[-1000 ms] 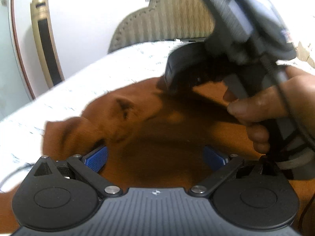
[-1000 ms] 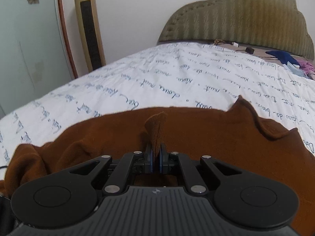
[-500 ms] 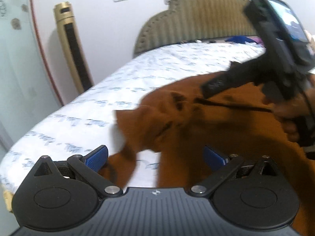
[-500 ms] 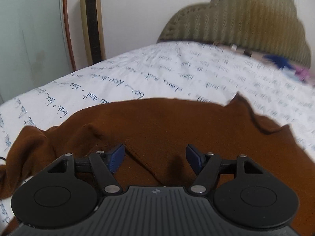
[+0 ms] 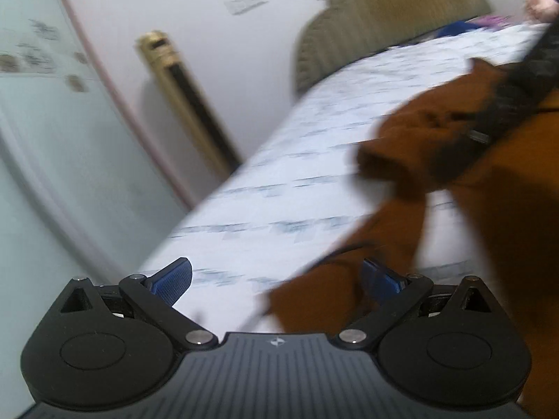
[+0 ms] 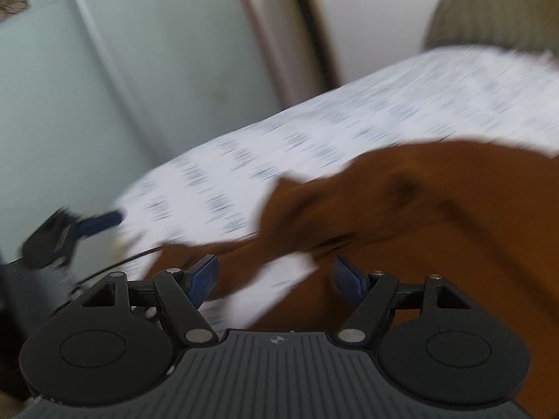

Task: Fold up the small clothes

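A rust-brown garment [image 5: 489,227] lies rumpled on the white bedsheet [image 5: 279,181] printed with blue writing. My left gripper [image 5: 276,281] is open at the bed's near-left edge, and a brown sleeve end lies loose by its right pad. My right gripper [image 6: 276,281] hovers over the garment [image 6: 436,209] with its jaws opening. Cloth and sheet show between its pads, but neither pad presses on anything. A blue finger [image 6: 101,223] of the left gripper shows at the left of the right wrist view. The right tool's black housing [image 5: 524,76] crosses the garment at upper right, blurred.
An olive padded headboard [image 5: 384,17] closes the far end of the bed. A gold-and-black tower unit [image 5: 185,104] stands by the white wall. Pale green glass doors [image 6: 104,70] run along the bed's left side. A thin black cable [image 6: 115,265] trails over the sheet edge.
The right gripper let go of the brown fold it pinched and opened. Both views swung left toward the bed's edge. The left gripper moved off the garment's middle to its sleeve end.
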### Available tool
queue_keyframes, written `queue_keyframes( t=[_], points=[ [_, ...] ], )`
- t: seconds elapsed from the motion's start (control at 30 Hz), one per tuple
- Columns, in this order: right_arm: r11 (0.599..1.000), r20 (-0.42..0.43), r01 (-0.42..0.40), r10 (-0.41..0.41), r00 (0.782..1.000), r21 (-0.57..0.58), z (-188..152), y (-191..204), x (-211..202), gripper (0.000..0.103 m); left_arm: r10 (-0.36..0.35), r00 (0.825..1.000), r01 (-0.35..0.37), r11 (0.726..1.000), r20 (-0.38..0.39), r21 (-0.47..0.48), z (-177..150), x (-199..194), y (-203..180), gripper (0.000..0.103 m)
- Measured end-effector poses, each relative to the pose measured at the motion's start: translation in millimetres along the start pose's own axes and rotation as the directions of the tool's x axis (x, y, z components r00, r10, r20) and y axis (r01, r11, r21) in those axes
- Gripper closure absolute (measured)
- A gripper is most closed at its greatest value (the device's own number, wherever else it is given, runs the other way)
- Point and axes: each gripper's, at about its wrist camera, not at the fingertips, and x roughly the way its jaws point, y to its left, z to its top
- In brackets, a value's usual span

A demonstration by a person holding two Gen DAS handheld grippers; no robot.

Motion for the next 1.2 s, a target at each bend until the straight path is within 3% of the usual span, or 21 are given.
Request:
queue_keyframes(
  t=[0.1,0.17,0.27,0.37,0.43,0.5,0.6,0.67,0.7,0.77,0.8,0.9,1.0,1.03,1.1,1.13,1.2],
  points=[
    [0.992,-0.078,-0.120,0.123,0.989,0.045,-1.1,11.0,21.1,0.031,0.110,0.993,-0.112,0.992,-0.030,-0.063,-2.8,5.5,30.3,0.000],
    [0.984,-0.118,-0.160,0.168,0.979,0.074,2.1,19.4,37.0,0.031,0.191,0.980,-0.197,0.974,-0.061,-0.114,-0.6,9.1,50.5,0.000],
    [0.973,-0.152,-0.207,0.221,0.963,0.102,17.0,30.3,56.4,0.029,0.345,0.933,-0.357,0.921,-0.102,-0.153,1.0,8.5,75.3,0.000],
    [0.948,-0.115,-0.284,0.301,0.947,0.145,49.7,41.5,71.6,0.029,0.464,0.881,-0.474,0.861,-0.095,-0.184,3.1,-1.4,93.5,0.000],
    [0.935,-0.052,-0.316,0.328,0.943,0.162,75.4,49.2,81.8,0.017,0.481,0.872,-0.489,0.853,-0.086,-0.185,5.5,-9.8,100.7,0.000],
    [0.953,0.016,-0.264,0.264,0.964,0.149,94.2,51.1,89.8,0.014,0.448,0.890,-0.456,0.872,-0.089,-0.176,6.8,-11.9,100.5,0.000],
    [0.974,0.047,-0.170,0.164,0.985,0.152,97.7,52.0,88.9,0.019,0.353,0.931,-0.364,0.913,-0.092,-0.186,4.1,-12.5,100.0,0.000],
    [0.989,0.068,-0.141,0.138,0.988,0.040,83.3,61.8,70.1,0.020,0.315,0.943,-0.331,0.923,-0.106,-0.195,-1.5,-7.4,99.1,0.000],
    [0.996,0.064,-0.082,0.084,0.994,-0.041,73.2,70.1,59.8,0.020,0.278,0.955,-0.293,0.935,-0.099,-0.201,-4.5,-5.6,98.1,0.000],
    [0.986,0.038,0.033,-0.027,0.999,-0.165,50.1,79.1,38.7,0.017,0.175,0.982,-0.186,0.964,-0.074,-0.192,-7.7,-6.5,90.2,0.000],
    [0.984,0.021,0.049,-0.046,0.999,-0.171,38.8,77.6,29.7,0.016,0.100,0.994,-0.107,0.979,-0.048,-0.176,-9.0,-8.7,86.2,0.000],
    [1.000,-0.027,-0.007,0.006,1.000,-0.025,14.1,52.9,7.9,0.012,-0.044,0.999,0.046,0.996,0.028,-0.071,-13.7,-17.9,71.5,0.000],
    [0.985,-0.087,-0.024,0.039,0.995,0.168,7.8,29.7,10.0,0.012,-0.145,0.985,0.140,0.988,0.091,0.065,-17.2,-29.2,54.3,0.000],
    [0.973,-0.135,-0.052,0.084,0.987,0.225,8.5,24.9,19.6,0.012,-0.170,0.980,0.160,0.982,0.104,0.098,-16.8,-34.7,47.4,0.000],
    [0.935,-0.229,-0.144,0.225,0.947,0.325,7.7,21.1,45.2,0.013,-0.201,0.971,0.181,0.972,0.133,0.147,-18.1,-42.1,38.8,0.000],
    [0.911,-0.242,-0.193,0.293,0.925,0.364,12.5,24.0,57.4,0.013,-0.206,0.968,0.183,0.970,0.141,0.163,-19.1,-44.6,37.2,0.000],
    [0.878,-0.213,-0.263,0.368,0.905,0.400,31.4,33.5,78.7,0.013,-0.196,0.971,0.167,0.966,0.135,0.199,-18.9,-48.1,32.2,0.000]
  ],
)
